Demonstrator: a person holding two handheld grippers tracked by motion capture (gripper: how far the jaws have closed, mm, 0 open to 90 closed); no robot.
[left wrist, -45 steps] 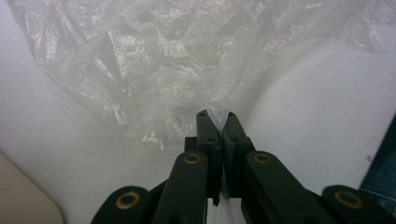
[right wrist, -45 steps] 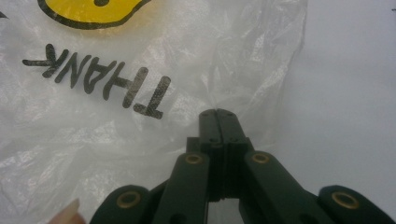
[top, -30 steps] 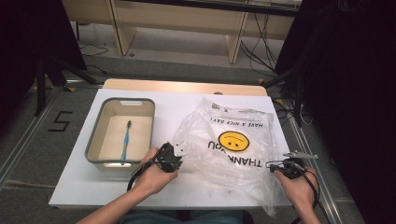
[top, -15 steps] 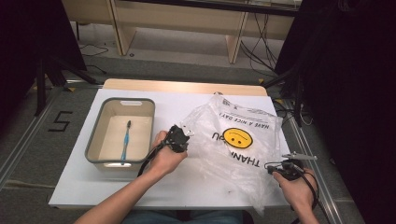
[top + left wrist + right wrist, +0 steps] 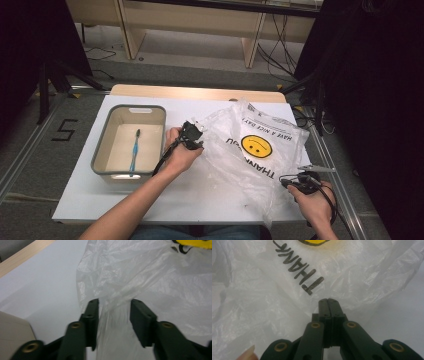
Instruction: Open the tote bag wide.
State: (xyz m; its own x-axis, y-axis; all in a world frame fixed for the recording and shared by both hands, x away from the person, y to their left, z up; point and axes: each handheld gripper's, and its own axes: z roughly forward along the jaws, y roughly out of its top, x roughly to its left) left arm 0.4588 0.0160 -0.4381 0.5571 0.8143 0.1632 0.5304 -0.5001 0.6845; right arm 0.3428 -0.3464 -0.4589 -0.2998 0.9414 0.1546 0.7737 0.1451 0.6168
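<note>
- On the white table (image 5: 210, 200), right of the grey tub (image 5: 107, 145), lies the smiley plastic bag (image 5: 250, 150).
- Left gripper (image 5: 113, 315): jaws just opened, film loose between.
- Right gripper (image 5: 329, 302): pinched closed on the bag's edge.

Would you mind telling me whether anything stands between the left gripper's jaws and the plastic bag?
Nothing visible does. The left gripper sits at the plastic bag, its jaws having just been opening, with a fold of the film loose in the gap between them. The right gripper is shut on the bag's near edge.
</note>
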